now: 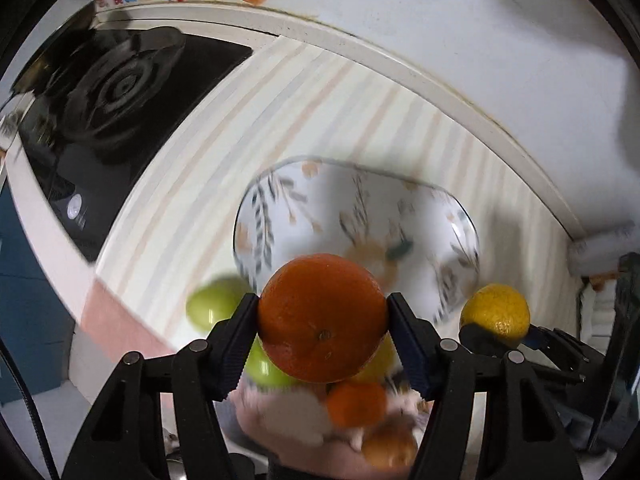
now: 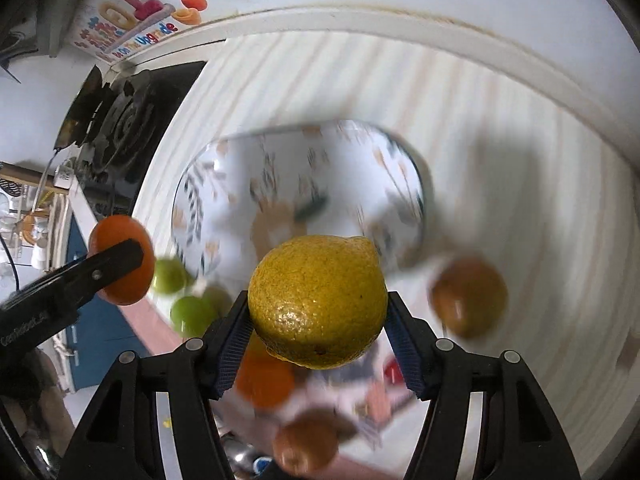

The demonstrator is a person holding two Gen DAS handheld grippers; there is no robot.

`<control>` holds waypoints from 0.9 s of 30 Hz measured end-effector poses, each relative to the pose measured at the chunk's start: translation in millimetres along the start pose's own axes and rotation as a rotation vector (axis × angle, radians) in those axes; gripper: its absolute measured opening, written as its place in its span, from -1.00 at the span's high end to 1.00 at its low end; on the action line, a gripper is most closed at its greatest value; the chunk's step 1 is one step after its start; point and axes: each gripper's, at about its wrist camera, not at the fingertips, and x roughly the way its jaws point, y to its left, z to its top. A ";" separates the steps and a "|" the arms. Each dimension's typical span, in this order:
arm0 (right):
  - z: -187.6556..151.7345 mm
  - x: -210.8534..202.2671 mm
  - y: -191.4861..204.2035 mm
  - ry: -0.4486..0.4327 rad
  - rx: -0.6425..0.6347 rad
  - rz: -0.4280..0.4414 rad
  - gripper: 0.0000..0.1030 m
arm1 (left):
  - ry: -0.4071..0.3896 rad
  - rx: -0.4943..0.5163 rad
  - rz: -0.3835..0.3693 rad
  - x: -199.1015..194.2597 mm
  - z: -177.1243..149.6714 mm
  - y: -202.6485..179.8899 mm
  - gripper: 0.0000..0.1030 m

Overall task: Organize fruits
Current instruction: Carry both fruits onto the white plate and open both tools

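Observation:
My left gripper [image 1: 322,320] is shut on an orange [image 1: 320,312] and holds it above the near edge of a white floral plate [image 1: 360,208]. My right gripper [image 2: 318,312] is shut on a yellow lemon [image 2: 318,300], also above the near side of the plate [image 2: 280,176]. The lemon shows at the right in the left wrist view [image 1: 496,310]. The orange and the left gripper's finger show at the left in the right wrist view [image 2: 120,260]. The plate's middle looks bare but blurred.
Green apples [image 1: 212,304] [image 2: 190,314], small oranges [image 1: 356,402] [image 2: 264,380] and brownish fruits [image 2: 468,296] [image 2: 306,446] lie on the striped cloth [image 1: 280,120] near the plate. A black gas stove [image 1: 120,92] sits at the far left. A white wall runs behind.

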 end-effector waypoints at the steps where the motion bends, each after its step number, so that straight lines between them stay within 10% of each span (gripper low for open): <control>1: 9.1 2.8 2.9 0.007 -0.007 -0.012 -0.30 | 0.015 -0.009 0.000 8.6 10.3 1.7 -0.21; 11: 65.6 73.7 24.1 0.093 -0.044 -0.096 -0.30 | 0.224 -0.073 -0.018 92.2 76.2 16.6 -0.21; 27: 103.8 97.9 22.2 0.200 -0.011 -0.046 -0.34 | 0.291 -0.084 0.002 113.1 96.8 30.6 -0.22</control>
